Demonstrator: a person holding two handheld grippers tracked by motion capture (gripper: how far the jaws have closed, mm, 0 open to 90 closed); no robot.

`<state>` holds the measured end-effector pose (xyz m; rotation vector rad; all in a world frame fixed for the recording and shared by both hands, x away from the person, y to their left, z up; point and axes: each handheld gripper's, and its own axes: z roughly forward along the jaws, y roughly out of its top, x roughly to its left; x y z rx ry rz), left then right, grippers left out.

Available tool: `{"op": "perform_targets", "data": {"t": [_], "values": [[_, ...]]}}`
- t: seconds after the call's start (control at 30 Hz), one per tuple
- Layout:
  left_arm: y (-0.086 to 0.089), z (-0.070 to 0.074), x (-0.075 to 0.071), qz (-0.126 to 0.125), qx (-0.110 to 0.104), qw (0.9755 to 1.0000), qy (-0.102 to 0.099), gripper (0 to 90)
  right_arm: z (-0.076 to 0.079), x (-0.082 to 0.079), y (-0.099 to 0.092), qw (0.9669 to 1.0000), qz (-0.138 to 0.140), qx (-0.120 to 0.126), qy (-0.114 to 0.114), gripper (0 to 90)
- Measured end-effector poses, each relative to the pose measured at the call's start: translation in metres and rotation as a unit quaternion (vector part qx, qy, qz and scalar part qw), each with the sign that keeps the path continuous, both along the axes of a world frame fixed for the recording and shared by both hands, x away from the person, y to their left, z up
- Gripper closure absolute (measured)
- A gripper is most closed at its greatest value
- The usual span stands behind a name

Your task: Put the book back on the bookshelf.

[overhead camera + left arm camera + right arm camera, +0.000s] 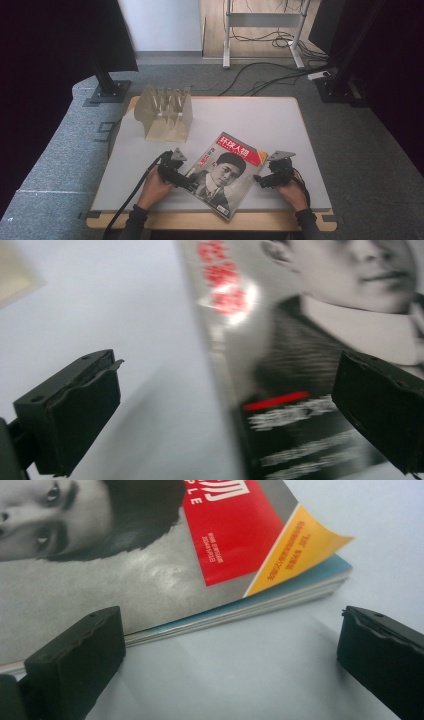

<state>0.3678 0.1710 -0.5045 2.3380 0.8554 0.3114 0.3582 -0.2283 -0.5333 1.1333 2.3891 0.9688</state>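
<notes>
The left gripper [225, 405] is held with its jaws spread wide and nothing is gripped between them: one jaw is seen over the bare table [100, 300], the other over the cover of the magazine [320, 340], so that the magazine's spine edge is straddled. Whether either jaw touches the cover cannot be told. The right gripper [230, 655] is likewise spread wide and empty; one jaw is set against the magazine's page edge, the other is over bare table, just short of the curled yellow corner of the cover.

In the high view, the left gripper [186, 181] is placed at the magazine's left edge and the right gripper [260, 180] at its right edge, each carried by a hand in a dark sleeve. The magazine [225, 172] is laid flat, closed and turned at a slant, on the near middle of the white table [280, 120]. A beige file rack [165, 114] is stood upright near the table's far left corner, well apart from the magazine.
</notes>
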Motion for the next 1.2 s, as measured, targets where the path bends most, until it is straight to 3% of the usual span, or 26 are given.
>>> {"op": "perform_targets", "data": {"t": [0.03, 0.1, 0.27, 0.33, 0.47, 0.67, 0.73, 0.93, 1.1, 1.2], "values": [[0.008, 0.0, 0.008, 0.015, 0.01, 0.9998, -0.01, 0.0, 0.001, 0.004, 0.001, 1.0, -0.002, -0.004, -0.001, 0.0], [0.012, -0.001, 0.013, 0.021, 0.011, 0.9997, -0.009, 0.0, 0.001, 0.007, 0.002, 1.0, -0.004, -0.006, -0.001, 0.0], [0.016, -0.016, 0.027, 0.027, 0.024, 0.9993, 0.005, 0.0, 0.002, 0.018, 0.006, 0.9999, -0.009, -0.011, 0.0, 0.0], [0.015, -0.018, 0.026, 0.025, 0.008, 0.9996, 0.01, 0.0, 0.002, 0.02, 0.006, 0.9999, -0.01, -0.012, -0.001, 0.0], [0.013, -0.018, 0.019, 0.023, 0.01, 0.9997, 0.001, 0.0, 0.003, 0.03, 0.008, 0.9997, -0.016, -0.018, 0.0, 0.0], [0.008, -0.022, -0.001, 0.028, -0.011, 0.9995, -0.009, 0.0, 0.002, 0.054, 0.007, 0.9992, -0.037, -0.011, 0.005, 0.0], [0.003, -0.022, -0.01, 0.022, -0.006, 0.9995, -0.02, 0.0, 0.003, 0.06, 0.008, 0.999, -0.042, -0.013, 0.005, 0.0], [-0.008, -0.022, -0.024, 0.005, -0.005, 0.9998, -0.021, 0.0, 0.003, 0.075, 0.01, 0.9985, -0.052, -0.012, 0.007, 0.0], [-0.018, -0.023, -0.037, 0.001, -0.005, 0.9994, -0.034, 0.0, 0.003, 0.087, 0.012, 0.9983, -0.056, -0.011, 0.013, 0.0], [-0.025, -0.023, -0.042, -0.01, -0.008, 0.9995, -0.029, 0.0, 0.004, 0.093, 0.015, 0.9982, -0.058, -0.012, 0.01, 0.8]]}}
